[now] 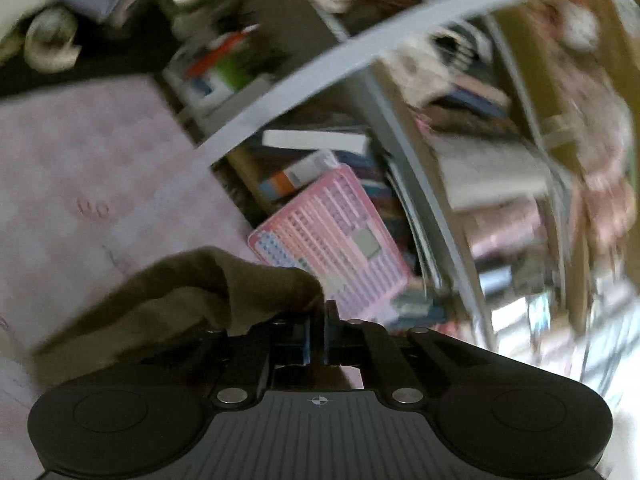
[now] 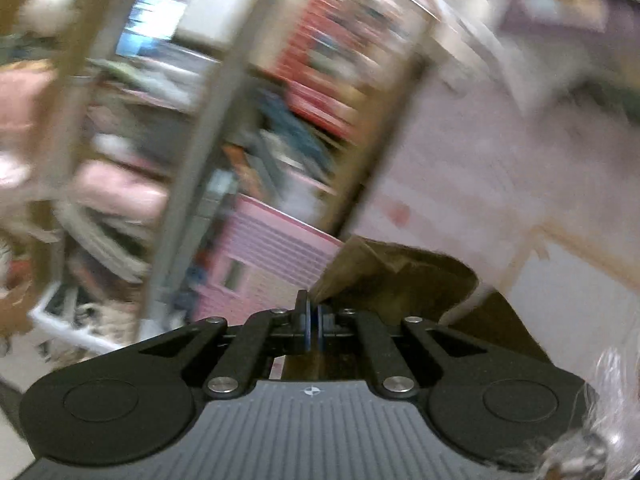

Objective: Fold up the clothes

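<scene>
An olive-brown garment (image 1: 192, 296) hangs from my left gripper (image 1: 319, 320), whose jaws are shut on its edge; the cloth bunches to the left of the fingers above a pale pink bedsheet (image 1: 80, 168). In the right wrist view the same olive-brown garment (image 2: 400, 280) is pinched by my right gripper (image 2: 314, 312), jaws shut on a corner, and the cloth drapes away to the right and below. Both views are motion-blurred.
A cluttered shelf unit with grey metal posts (image 1: 420, 184) stands ahead, filled with books and boxes. A pink gridded board (image 1: 332, 236) leans at its base and also shows in the right wrist view (image 2: 268, 264). The bedsheet (image 2: 460, 184) lies to the right.
</scene>
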`<state>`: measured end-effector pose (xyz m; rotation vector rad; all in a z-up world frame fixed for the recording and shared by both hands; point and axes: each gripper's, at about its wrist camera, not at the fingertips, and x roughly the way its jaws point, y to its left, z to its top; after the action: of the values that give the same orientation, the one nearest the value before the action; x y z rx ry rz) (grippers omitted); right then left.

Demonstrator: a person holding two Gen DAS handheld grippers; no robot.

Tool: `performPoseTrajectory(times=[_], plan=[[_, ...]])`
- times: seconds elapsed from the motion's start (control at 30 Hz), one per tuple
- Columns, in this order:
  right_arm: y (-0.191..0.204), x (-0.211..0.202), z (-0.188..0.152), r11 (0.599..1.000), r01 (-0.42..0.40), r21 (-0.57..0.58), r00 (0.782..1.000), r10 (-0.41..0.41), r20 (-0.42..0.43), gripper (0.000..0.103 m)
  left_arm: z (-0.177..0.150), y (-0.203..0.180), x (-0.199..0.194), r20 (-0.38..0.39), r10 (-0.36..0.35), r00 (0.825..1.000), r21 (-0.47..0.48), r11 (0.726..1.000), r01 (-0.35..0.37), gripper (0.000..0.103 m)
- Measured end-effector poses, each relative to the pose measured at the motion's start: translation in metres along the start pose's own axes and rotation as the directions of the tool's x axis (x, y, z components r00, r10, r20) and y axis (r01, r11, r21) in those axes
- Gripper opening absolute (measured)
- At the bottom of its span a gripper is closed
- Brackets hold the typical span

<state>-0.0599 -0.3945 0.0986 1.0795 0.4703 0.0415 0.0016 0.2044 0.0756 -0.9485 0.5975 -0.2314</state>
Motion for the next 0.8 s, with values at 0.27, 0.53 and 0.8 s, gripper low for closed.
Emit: performPoseTrajectory(times=[0.27, 0.53, 0.8], plan=[[-0.111, -0.014, -0.099, 0.920, 0.387, 0.056, 0.895, -0.360, -0.264, 0.003, -0.072, 0.115, -0.008, -0.177, 0.297, 0.938, -0.155, 0.933, -0.324, 0.004], [-0.038, -0.006, -0.057, 0.976, 0.198, -0.087, 0.972, -0.208, -0.113, 0.003, -0.026, 0.042, -0.007, -0.030, 0.091, 0.995, -0.052, 0.994, -0.092, 0.003], [-0.065, -0.037, -0.088, 0.953, 0.285, -0.105, 0.940, -0.299, -0.163, 0.003, -0.068, 0.096, -0.029, -0.141, 0.230, 0.963, -0.067, 0.968, -0.241, 0.002]])
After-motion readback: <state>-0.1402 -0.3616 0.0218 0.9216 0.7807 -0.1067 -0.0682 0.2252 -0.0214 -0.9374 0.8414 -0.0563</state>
